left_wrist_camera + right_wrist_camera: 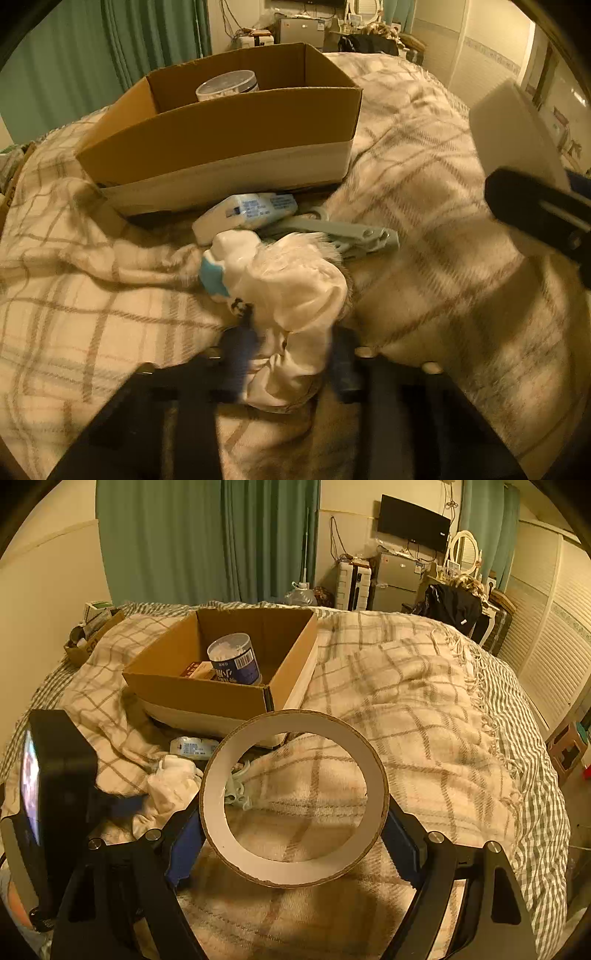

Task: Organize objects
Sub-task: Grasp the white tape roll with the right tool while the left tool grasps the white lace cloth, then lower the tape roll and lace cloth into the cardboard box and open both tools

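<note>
Left wrist view: left tool [291, 354] is clamped on a crumpled white cloth [295, 291], blurred, bunched up w/ soft folds, held just above the plaid blanket [110, 325] on the bed. Touching the cloth's left side is a small white & blue item [214, 273], too blurred to name. Just beyond lie a white packet w/ blue print [247, 212] and a grey plastic clip [347, 232], both on the blanket near the front wall of a cardboard box [221, 136]. The box is open-topped, brown w/ a pale band along the bottom; a round tub w/ clear lid [227, 86] stands inside. At the right edge, the other tool's black finger and a pale flat shape, blurred.

Right wrist view: right tool [293, 834] grips a tape roll [295, 871] by its outer rim, blue pads pressed on both sides. The roll is a wide ring, white face, brown cardboard edge, hole open toward the camera, held above the blanket in front of the box. Inside the box, the tub shows a dark blue label w/ barcode; a flat brown item lies beside it. White cloth is at lower left, next to the left tool's black body.
</note>
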`<action>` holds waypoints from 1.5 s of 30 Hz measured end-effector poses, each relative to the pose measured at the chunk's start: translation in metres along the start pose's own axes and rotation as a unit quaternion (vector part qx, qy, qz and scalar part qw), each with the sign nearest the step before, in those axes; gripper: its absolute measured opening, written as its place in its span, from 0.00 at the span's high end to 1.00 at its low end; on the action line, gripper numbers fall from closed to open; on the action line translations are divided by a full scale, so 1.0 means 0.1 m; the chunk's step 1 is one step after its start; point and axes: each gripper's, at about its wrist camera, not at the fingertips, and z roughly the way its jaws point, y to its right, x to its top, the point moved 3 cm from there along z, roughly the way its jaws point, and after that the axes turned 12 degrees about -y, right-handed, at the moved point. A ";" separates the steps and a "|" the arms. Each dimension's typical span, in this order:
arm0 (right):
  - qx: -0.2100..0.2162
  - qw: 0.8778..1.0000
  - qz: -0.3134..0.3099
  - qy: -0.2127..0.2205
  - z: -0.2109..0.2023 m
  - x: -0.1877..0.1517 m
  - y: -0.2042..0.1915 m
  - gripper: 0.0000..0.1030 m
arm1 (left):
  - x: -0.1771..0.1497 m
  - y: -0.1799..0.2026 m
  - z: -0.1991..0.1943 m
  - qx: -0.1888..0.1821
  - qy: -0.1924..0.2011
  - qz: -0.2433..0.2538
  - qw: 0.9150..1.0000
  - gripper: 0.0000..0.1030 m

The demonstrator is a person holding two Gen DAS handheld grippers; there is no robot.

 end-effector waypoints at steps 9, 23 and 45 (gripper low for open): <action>-0.011 0.999 -0.006 0.029 -0.44 -0.11 -0.10 0.18 | -0.15 -0.17 -0.67 -0.022 0.059 -0.023 0.998 0.83; -0.015 0.990 -0.047 0.128 -1.45 0.32 -0.36 0.18 | 0.26 -0.62 -1.95 -0.005 0.184 -0.021 0.983 0.83; 0.015 0.998 -0.019 0.054 0.35 2.01 -0.33 0.19 | 1.85 -1.24 -0.46 0.024 0.101 -0.039 0.994 0.83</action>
